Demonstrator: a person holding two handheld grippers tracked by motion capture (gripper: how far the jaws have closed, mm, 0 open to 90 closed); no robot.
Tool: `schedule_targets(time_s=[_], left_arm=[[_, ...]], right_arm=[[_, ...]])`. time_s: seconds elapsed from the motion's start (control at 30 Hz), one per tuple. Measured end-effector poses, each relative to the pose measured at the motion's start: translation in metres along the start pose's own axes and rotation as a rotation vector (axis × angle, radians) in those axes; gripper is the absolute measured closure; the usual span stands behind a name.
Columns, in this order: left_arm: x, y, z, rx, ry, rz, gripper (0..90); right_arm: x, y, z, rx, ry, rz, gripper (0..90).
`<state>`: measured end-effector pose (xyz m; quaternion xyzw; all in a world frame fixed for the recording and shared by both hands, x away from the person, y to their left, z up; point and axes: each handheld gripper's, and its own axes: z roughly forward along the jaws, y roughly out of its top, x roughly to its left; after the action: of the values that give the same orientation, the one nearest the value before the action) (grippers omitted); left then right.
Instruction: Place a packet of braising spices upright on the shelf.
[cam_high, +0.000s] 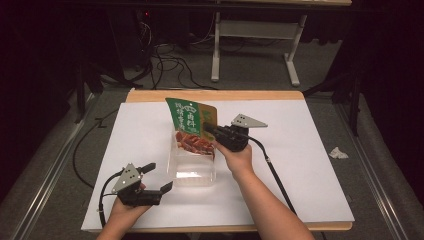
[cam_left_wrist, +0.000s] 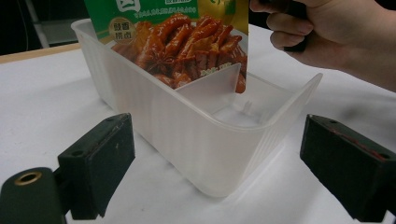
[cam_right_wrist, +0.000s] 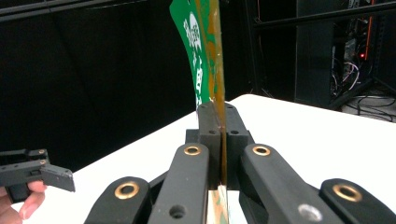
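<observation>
Nearest the person, the left gripper (cam_high: 156, 177) rests on the white table (cam_high: 300, 165), jaws spread wide and holding nothing, aimed at the near end of the clear plastic bin (cam_high: 191, 172). Farther off, the right gripper (cam_high: 209, 128) is clamped on the edge of the green snack pouch (cam_high: 192, 127), which stands with its lower end inside the bin's far compartment. Lowering it well probably means keeping it upright behind the divider (cam_left_wrist: 210, 84) and letting go only once it is seated.

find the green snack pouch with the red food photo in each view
High view: green snack pouch, centre, lower end in the clear plastic bin.
Left gripper view: top centre, behind the bin's divider.
Right gripper view: edge-on, centre, clamped by the right gripper.
Shared landmark: white table.
</observation>
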<state>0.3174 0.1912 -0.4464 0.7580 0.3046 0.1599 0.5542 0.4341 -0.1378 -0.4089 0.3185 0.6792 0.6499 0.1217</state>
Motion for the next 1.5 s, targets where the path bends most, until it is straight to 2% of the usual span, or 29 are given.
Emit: schedule_targets(time_s=[0.1,0.23,0.4,0.67,0.77,0.8,0.87,0.9,0.97,1.0,1.1,1.17,1.2,1.23,1.27,1.3,1.33,1.37,1.5], left_arm=[[-0.0003,0.0000,0.0002,0.001,-0.001,0.002,10.6],[-0.0004,0.0001,0.0001,0.001,-0.001,0.001,10.6],[-0.0007,0.0000,0.0002,0.003,-0.002,0.002,10.6],[-0.0002,0.0000,0.0005,0.003,-0.003,0.004,10.6],[-0.0001,0.0000,0.0006,0.005,-0.002,0.006,10.6],[0.0002,0.0000,0.0005,0.006,-0.001,0.009,10.6],[0.0003,0.0000,0.0006,0.006,-0.001,0.008,10.6],[0.0003,0.0000,0.0006,0.006,-0.002,0.007,10.6],[0.0001,-0.0001,0.0008,0.006,-0.002,0.006,10.6],[0.0001,0.0000,0.0008,0.006,-0.003,0.006,10.6],[0.0000,0.0000,0.0007,0.005,-0.002,0.007,10.6],[0.0000,0.0000,0.0007,0.005,-0.002,0.008,10.6],[0.0002,0.0000,0.0006,0.005,-0.002,0.008,10.6],[0.0002,0.0000,0.0006,0.005,-0.002,0.008,10.6],[0.0002,0.0001,0.0006,0.005,-0.002,0.008,10.6],[0.0002,0.0001,0.0006,0.005,-0.001,0.008,10.6],[0.0000,0.0000,0.0008,0.006,-0.003,0.007,10.6],[0.0000,0.0000,0.0008,0.006,-0.003,0.007,10.6],[0.0000,0.0000,0.0009,0.006,-0.003,0.007,10.6]], right_arm=[[0.0001,-0.0004,-0.0020,0.004,-0.003,-0.004,90.0],[0.0035,0.0001,-0.0030,0.016,-0.012,-0.033,90.0],[0.0044,-0.0001,-0.0031,0.020,-0.009,-0.029,89.8],[0.0017,-0.0014,-0.0019,0.054,-0.019,-0.034,83.4],[0.0021,-0.0010,-0.0017,0.060,-0.020,-0.045,78.8],[0.0017,-0.0013,-0.0013,0.073,-0.026,-0.043,74.7],[0.0015,-0.0015,-0.0012,0.076,-0.027,-0.041,73.2],[0.0008,-0.0020,-0.0007,0.086,-0.029,-0.039,68.5],[0.0004,-0.0022,-0.0005,0.092,-0.030,-0.038,66.3],[-0.0004,-0.0026,0.0003,0.100,-0.037,-0.038,60.4],[-0.0011,-0.0027,0.0006,0.112,-0.045,-0.037,54.9],[-0.0012,-0.0028,0.0009,0.114,-0.048,-0.044,51.7],[-0.0010,-0.0027,0.0008,0.122,-0.058,-0.052,46.6],[-0.0010,-0.0027,0.0008,0.122,-0.058,-0.052,46.6],[-0.0003,-0.0023,0.0008,0.124,-0.071,-0.063,40.9],[-0.0003,-0.0023,0.0008,0.124,-0.071,-0.063,40.9],[0.0007,-0.0015,0.0000,0.128,-0.073,-0.073,36.1],[0.0007,-0.0015,0.0000,0.128,-0.073,-0.073,36.1],[0.0034,0.0002,-0.0024,0.146,-0.091,-0.094,27.0]])
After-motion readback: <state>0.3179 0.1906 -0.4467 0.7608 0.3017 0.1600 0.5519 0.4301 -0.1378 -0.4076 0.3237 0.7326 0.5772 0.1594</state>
